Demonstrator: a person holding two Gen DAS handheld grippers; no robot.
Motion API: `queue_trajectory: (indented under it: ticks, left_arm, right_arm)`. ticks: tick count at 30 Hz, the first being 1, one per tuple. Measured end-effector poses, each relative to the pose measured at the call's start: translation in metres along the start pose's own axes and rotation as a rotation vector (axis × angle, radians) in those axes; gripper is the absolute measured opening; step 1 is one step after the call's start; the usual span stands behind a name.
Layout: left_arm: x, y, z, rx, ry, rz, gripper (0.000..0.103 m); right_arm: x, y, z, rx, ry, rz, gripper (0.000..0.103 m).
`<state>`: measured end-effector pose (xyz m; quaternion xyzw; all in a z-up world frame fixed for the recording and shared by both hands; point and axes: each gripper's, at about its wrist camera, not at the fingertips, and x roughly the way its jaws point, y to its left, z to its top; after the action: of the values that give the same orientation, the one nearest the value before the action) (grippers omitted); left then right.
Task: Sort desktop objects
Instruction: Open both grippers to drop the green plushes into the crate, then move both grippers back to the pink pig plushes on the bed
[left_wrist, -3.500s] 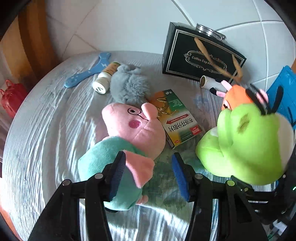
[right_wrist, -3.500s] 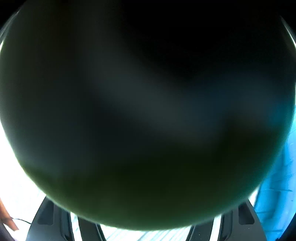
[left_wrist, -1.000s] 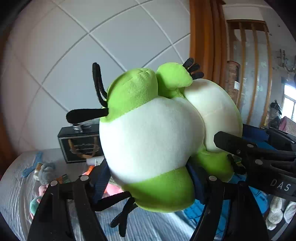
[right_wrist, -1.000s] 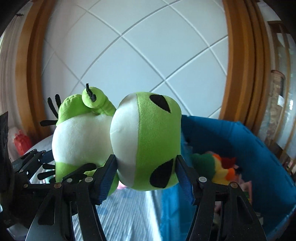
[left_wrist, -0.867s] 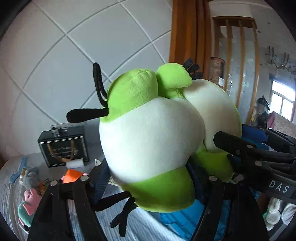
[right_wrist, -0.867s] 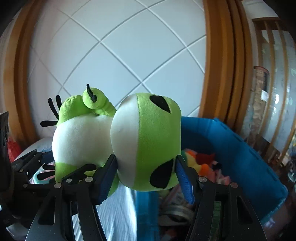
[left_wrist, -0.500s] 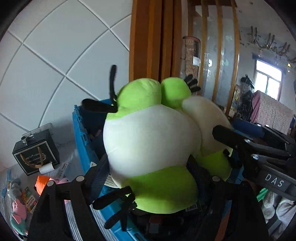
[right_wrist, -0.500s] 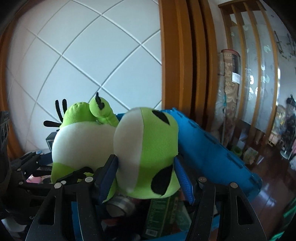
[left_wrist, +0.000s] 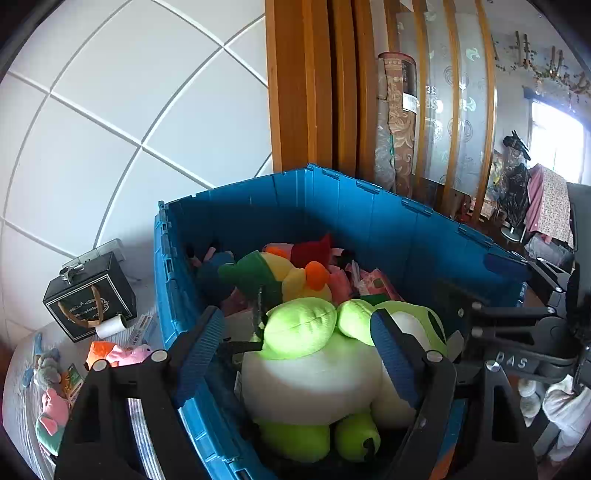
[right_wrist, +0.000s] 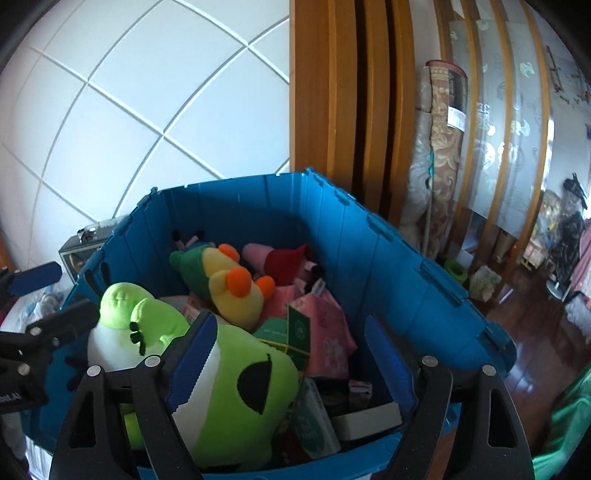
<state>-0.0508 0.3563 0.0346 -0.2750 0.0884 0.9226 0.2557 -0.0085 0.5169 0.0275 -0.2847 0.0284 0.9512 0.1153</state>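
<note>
Now both your left tongs (left_wrist: 295, 354) and right tongs (right_wrist: 291, 365) gape wide above the frog plush (left_wrist: 314, 373) in the bin (left_wrist: 369, 218); it looks soft, light, best pinched mid-body.

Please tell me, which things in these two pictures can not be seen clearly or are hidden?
- Bottom of the blue bin: both views, covered by the toys and boxes.
- Lower body of the green plush frog: left wrist view, behind the left gripper and bin wall.
- Print on the black gift box: left wrist view, too small.
- Toys on the bed: left wrist view, squeezed at the edge.
</note>
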Motion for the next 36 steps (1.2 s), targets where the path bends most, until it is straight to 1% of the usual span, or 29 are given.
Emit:
queue_trajectory:
  ticks: [1, 6, 11, 13, 15, 19, 23, 26, 29, 33, 36]
  left_arm:
    - [-0.001, 0.002, -0.001, -0.008, -0.005, 0.001, 0.082]
    - [-0.013, 0.019, -0.009, -0.048, -0.031, 0.019, 0.082]
    - [-0.039, 0.061, -0.024, -0.12, -0.076, 0.108, 0.083]
    - [-0.05, 0.085, -0.032, -0.163, -0.092, 0.156, 0.092]
    - [-0.062, 0.112, -0.043, -0.209, -0.11, 0.218, 0.093]
    - [-0.083, 0.171, -0.069, -0.294, -0.112, 0.304, 0.093]
    - [-0.095, 0.234, -0.098, -0.365, -0.067, 0.396, 0.093]
    - [-0.105, 0.278, -0.123, -0.412, -0.025, 0.452, 0.093]
    - [-0.114, 0.322, -0.15, -0.459, 0.012, 0.501, 0.093]
    - [-0.121, 0.375, -0.19, -0.516, 0.076, 0.573, 0.093]
    - [-0.122, 0.411, -0.218, -0.58, 0.128, 0.6, 0.093]
  right_arm:
    - [-0.001, 0.003, 0.0, -0.002, -0.001, 0.004, 0.103]
    - [-0.004, 0.015, -0.001, -0.024, -0.01, 0.016, 0.103]
    - [-0.018, 0.046, 0.006, -0.058, -0.057, 0.052, 0.103]
    - [-0.027, 0.065, 0.01, -0.075, -0.089, 0.087, 0.103]
    - [-0.037, 0.09, 0.013, -0.091, -0.126, 0.135, 0.103]
    - [-0.06, 0.141, 0.019, -0.117, -0.196, 0.231, 0.103]
    - [-0.082, 0.203, 0.022, -0.145, -0.26, 0.338, 0.103]
    - [-0.086, 0.252, 0.02, -0.181, -0.273, 0.396, 0.103]
    - [-0.074, 0.3, 0.015, -0.213, -0.238, 0.434, 0.103]
    - [-0.039, 0.357, 0.006, -0.232, -0.121, 0.488, 0.103]
    - [-0.014, 0.39, 0.001, -0.233, -0.041, 0.528, 0.103]
